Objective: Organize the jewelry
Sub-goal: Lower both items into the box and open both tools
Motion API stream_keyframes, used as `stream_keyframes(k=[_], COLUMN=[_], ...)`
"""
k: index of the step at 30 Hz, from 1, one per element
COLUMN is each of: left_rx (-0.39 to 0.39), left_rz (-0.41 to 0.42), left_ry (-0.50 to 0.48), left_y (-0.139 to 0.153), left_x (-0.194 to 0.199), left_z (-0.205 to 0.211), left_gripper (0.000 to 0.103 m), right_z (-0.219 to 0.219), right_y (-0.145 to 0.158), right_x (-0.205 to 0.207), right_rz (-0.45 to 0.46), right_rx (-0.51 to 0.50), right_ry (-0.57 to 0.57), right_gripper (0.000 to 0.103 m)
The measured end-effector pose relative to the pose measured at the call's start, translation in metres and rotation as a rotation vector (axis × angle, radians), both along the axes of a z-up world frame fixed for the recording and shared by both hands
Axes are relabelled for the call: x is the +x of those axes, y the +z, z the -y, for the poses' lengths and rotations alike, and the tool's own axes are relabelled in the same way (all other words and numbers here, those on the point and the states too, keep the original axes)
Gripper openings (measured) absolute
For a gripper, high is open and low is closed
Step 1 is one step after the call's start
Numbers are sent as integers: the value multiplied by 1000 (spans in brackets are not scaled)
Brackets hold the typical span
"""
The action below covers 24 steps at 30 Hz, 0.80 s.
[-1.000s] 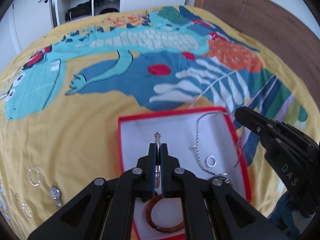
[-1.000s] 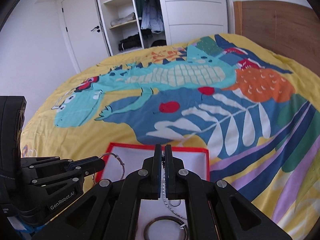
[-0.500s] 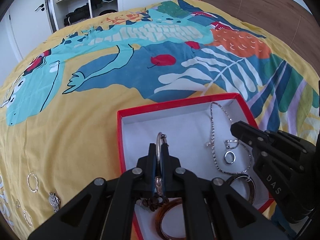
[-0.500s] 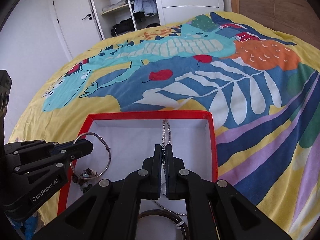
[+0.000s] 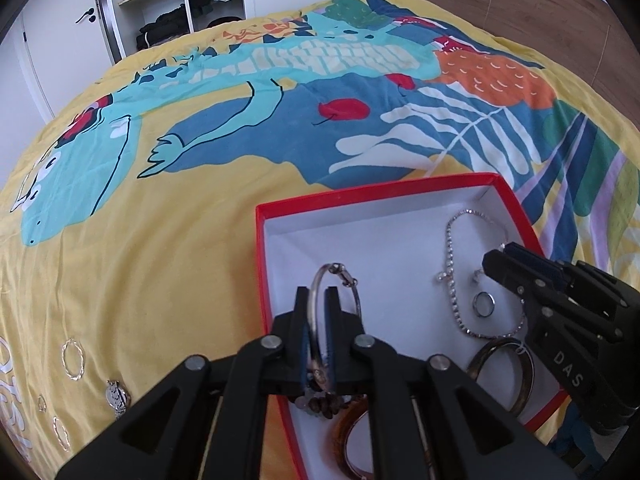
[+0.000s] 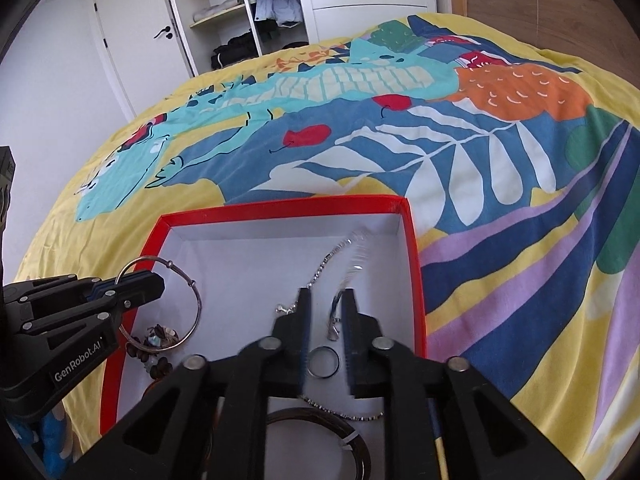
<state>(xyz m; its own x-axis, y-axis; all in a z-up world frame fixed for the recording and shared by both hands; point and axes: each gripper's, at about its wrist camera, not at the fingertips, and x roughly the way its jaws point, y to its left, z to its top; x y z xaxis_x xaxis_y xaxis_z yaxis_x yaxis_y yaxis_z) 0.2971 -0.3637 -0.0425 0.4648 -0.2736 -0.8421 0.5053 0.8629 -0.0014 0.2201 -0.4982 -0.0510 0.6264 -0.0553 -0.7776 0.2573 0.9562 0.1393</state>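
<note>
A red box (image 5: 260, 248) with a white inside lies on the bed; it also shows in the right wrist view (image 6: 280, 204). My left gripper (image 5: 318, 294) is shut on a thin silver bangle (image 5: 320, 280) with dark charms, low over the box's left side; the bangle also shows in the right wrist view (image 6: 198, 300). My right gripper (image 6: 326, 300) is open over the box's right side, above a silver chain (image 5: 452, 276), which also shows there (image 6: 320, 270), and a small ring (image 6: 323, 362). A dark bangle (image 5: 528, 376) and an amber bangle (image 5: 340, 436) lie in the box.
Several thin hoop earrings (image 5: 73, 358) and a silver watch piece (image 5: 117, 396) lie on the yellow bedspread left of the box. A wooden headboard (image 5: 520, 12) stands at the right, and an open wardrobe (image 5: 180, 8) at the far end.
Both grippers have come down into the box. The right gripper has opened and let go of the silver chain, which now lies in the box. The left still holds the bangle.
</note>
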Motion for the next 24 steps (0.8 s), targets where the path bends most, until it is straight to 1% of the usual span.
stream_keyframes(k=[2, 6, 8, 16, 24], left_rx=[3, -5, -2, -14, -25], left_rz=[8, 18, 27, 51, 82], left_ry=[-2, -9, -12, -31, -42], left_y=[1, 6, 9, 28, 55], left_x=[-2, -6, -8, -21, -45], left_z=[-1, -2, -2, -5, -17], left_gripper=[20, 26, 31, 32, 33], right_z=[-1, -2, -2, -2, -5], right_y=[1, 4, 6, 19, 43], right_x=[-3, -7, -11, -29, -56], right_rz=[6, 13, 17, 33, 51], right_rx=[4, 9, 12, 15, 12], right_ry=[-8, -15, -19, -45, -67], right_gripper=[30, 32, 34, 36, 37])
